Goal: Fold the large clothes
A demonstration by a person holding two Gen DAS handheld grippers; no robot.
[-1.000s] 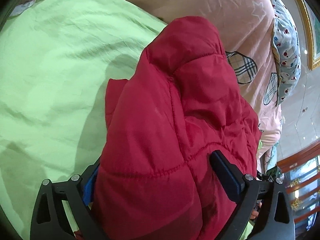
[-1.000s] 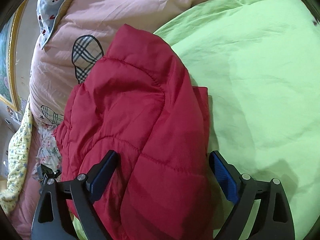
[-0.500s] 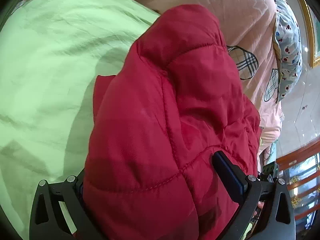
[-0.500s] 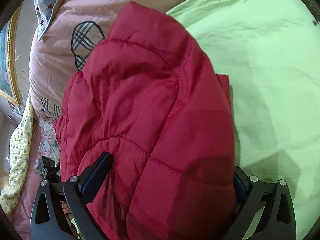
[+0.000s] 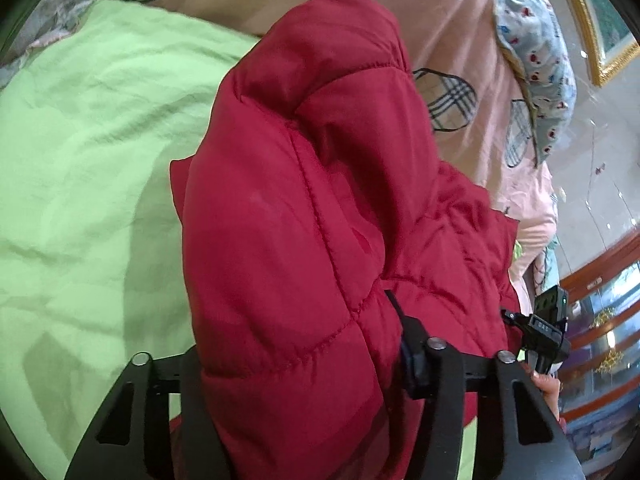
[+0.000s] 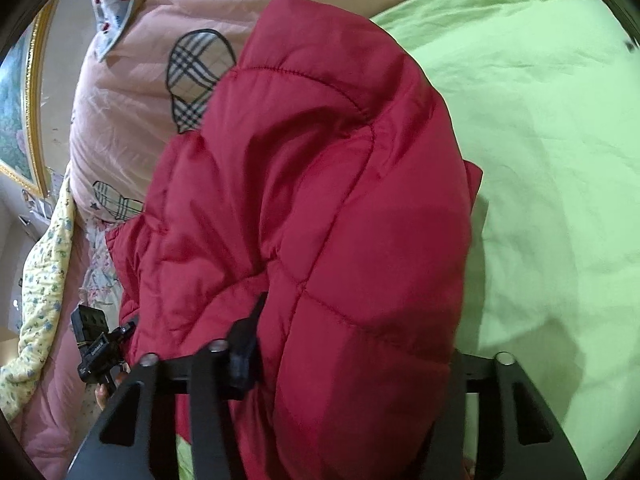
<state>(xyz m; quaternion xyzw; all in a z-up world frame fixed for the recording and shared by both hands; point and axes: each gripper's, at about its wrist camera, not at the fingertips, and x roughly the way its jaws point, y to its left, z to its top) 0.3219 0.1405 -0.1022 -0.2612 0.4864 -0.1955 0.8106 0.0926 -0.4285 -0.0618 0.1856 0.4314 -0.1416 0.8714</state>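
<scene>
A folded red quilted puffer jacket [image 5: 304, 208] lies on the light green bedsheet [image 5: 80, 184], its far end against a pink duvet. My left gripper [image 5: 296, 364] is shut on the jacket's near end; the padding bulges between the jaws and hides the left finger. In the right wrist view the same jacket [image 6: 320, 208] fills the middle, and my right gripper [image 6: 352, 356] is shut on its near end from the other side. Each gripper shows at the edge of the other's view.
A pink duvet with plaid patches [image 5: 452, 60] lies behind the jacket, with a blue patterned pillow [image 5: 536, 52] beyond. A yellow floral cloth [image 6: 44, 276] hangs at the bed's edge. The green sheet [image 6: 552, 152] spreads wide beside the jacket. A gold picture frame [image 6: 28, 112] is on the wall.
Both grippers have moved in around the jacket's near end and closed on it, squeezing the padding. Their blue pads are now buried in the fabric.
</scene>
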